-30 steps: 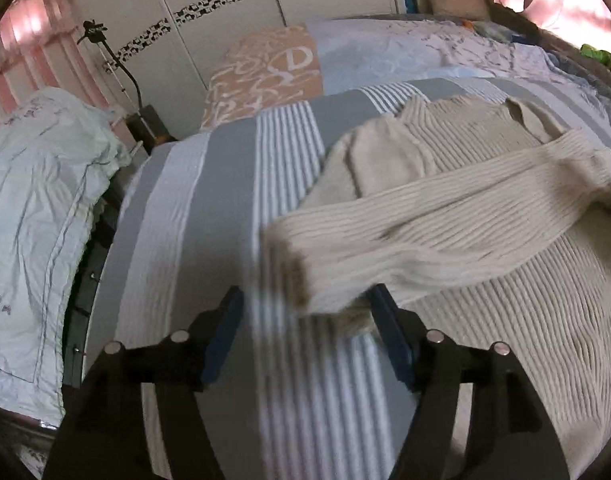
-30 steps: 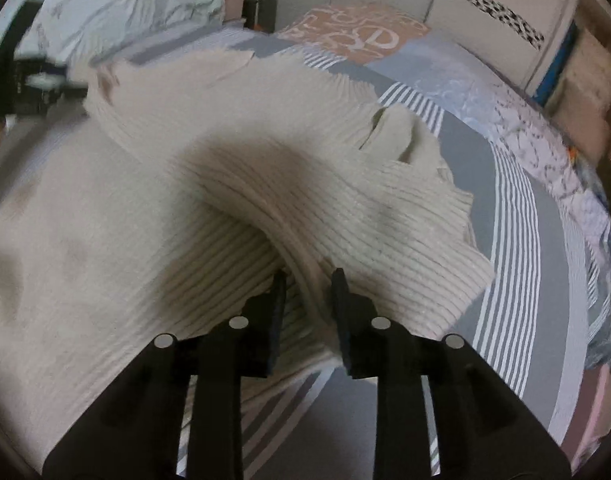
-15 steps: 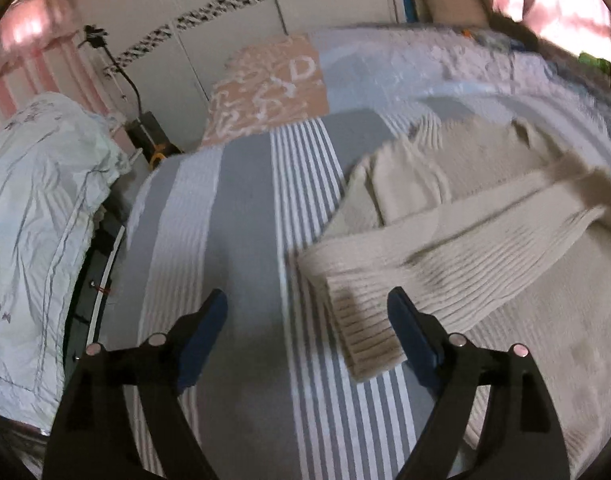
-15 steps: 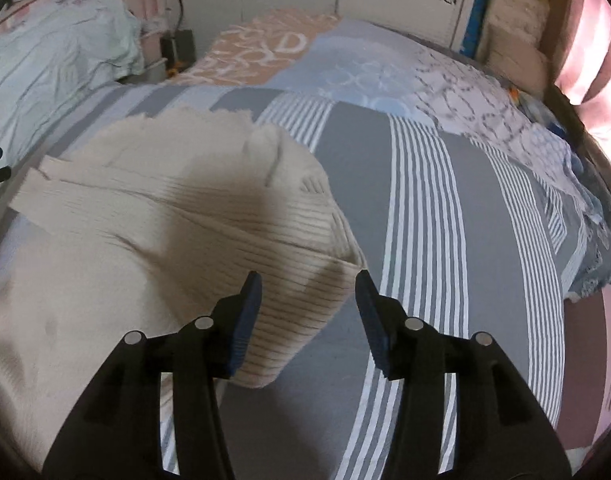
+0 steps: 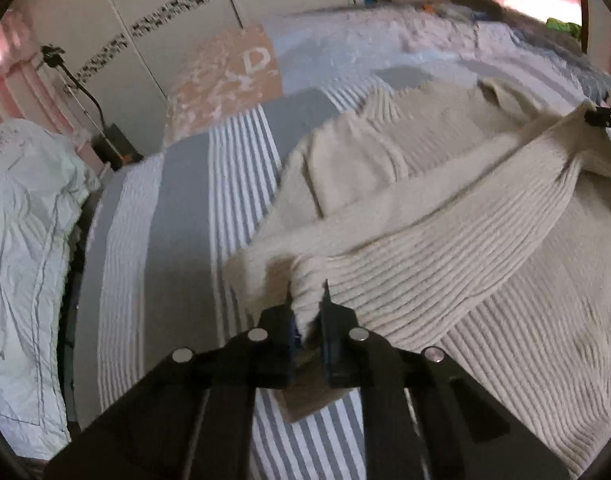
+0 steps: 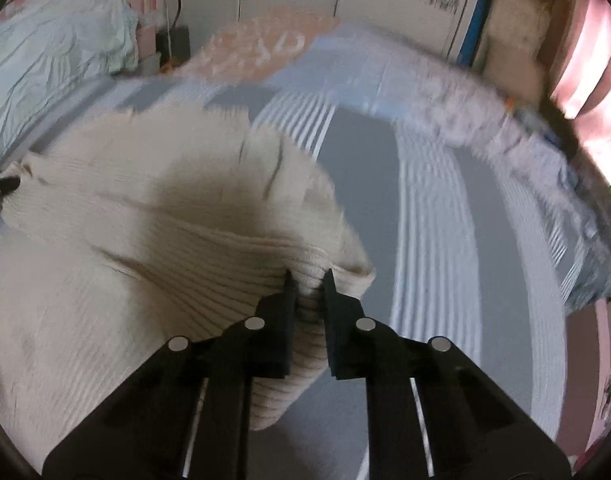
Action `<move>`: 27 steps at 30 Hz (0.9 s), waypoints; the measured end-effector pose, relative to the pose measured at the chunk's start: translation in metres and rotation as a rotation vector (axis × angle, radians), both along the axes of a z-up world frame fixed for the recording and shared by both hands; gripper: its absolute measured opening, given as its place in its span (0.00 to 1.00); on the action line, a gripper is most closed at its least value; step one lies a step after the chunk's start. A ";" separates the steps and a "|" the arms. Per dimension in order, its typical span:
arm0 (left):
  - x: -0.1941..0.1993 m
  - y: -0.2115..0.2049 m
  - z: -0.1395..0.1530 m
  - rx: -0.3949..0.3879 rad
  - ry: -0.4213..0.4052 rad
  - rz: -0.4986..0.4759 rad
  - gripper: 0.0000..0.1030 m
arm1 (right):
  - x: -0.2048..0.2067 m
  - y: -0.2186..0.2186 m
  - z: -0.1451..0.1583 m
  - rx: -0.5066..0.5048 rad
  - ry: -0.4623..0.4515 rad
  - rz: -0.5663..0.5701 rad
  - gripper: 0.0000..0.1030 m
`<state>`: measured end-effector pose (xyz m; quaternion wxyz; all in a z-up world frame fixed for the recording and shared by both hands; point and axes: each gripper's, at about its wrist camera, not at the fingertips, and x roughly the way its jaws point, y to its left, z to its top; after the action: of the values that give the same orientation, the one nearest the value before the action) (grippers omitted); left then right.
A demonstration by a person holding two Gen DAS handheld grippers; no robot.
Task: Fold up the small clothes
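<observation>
Garment: a cream ribbed-knit sweater (image 5: 445, 216) lies spread on the bed, one sleeve folded across its body; in the right wrist view it fills the left half (image 6: 117, 248).
Bed cover: a grey and white striped bedspread (image 5: 177, 240) under the sweater, bare to the garment's left in the left wrist view and to its right in the right wrist view (image 6: 433, 216).
Left gripper: the black two-finger left gripper (image 5: 308, 300) has its jaws drawn close together, clamped on a bunched edge of the sweater near the sleeve end; knit fabric stands up between the fingertips.
Right gripper: the black two-finger right gripper (image 6: 308, 281) has its jaws likewise pinched on a thick ribbed fold at the sweater's right edge, the fabric lifted off the bedspread there.
Writing: a peach-pink patterned pillow (image 5: 225, 80) at the head of the bed carries a large white letter "D"; the rest of its print is too blurred to read.
Side pile: pale mint-white crumpled bedding (image 5: 25, 248) heaped beside the bed, well apart from the sweater.
Backdrop: white wardrobe doors (image 5: 177, 4) with a black-and-white patterned band stand behind the bed.
Blur: the far part of the right wrist view is smeared.
</observation>
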<state>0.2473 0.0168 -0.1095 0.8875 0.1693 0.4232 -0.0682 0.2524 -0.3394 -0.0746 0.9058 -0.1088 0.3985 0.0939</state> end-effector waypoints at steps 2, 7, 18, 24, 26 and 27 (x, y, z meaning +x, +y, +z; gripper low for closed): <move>-0.001 0.003 0.009 -0.013 -0.041 0.019 0.09 | 0.006 -0.001 0.012 0.022 -0.042 0.005 0.12; 0.004 0.017 0.013 0.023 -0.087 0.073 0.09 | 0.028 0.023 0.005 -0.094 -0.068 0.079 0.13; 0.017 0.029 -0.002 0.081 -0.066 0.107 0.71 | 0.022 0.004 0.001 -0.129 0.005 0.071 0.37; 0.011 0.041 0.020 -0.038 -0.051 0.136 0.73 | -0.013 0.007 0.024 0.048 0.014 0.066 0.37; 0.011 0.028 0.016 -0.027 -0.039 0.110 0.73 | -0.016 0.025 0.009 0.026 0.052 0.101 0.37; 0.012 0.022 0.012 -0.010 -0.033 0.098 0.73 | -0.015 0.034 0.000 0.003 0.068 0.114 0.37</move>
<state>0.2594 0.0384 -0.0976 0.8974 0.1453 0.4160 -0.0240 0.2373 -0.3054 -0.0748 0.8852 -0.1267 0.4219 0.1496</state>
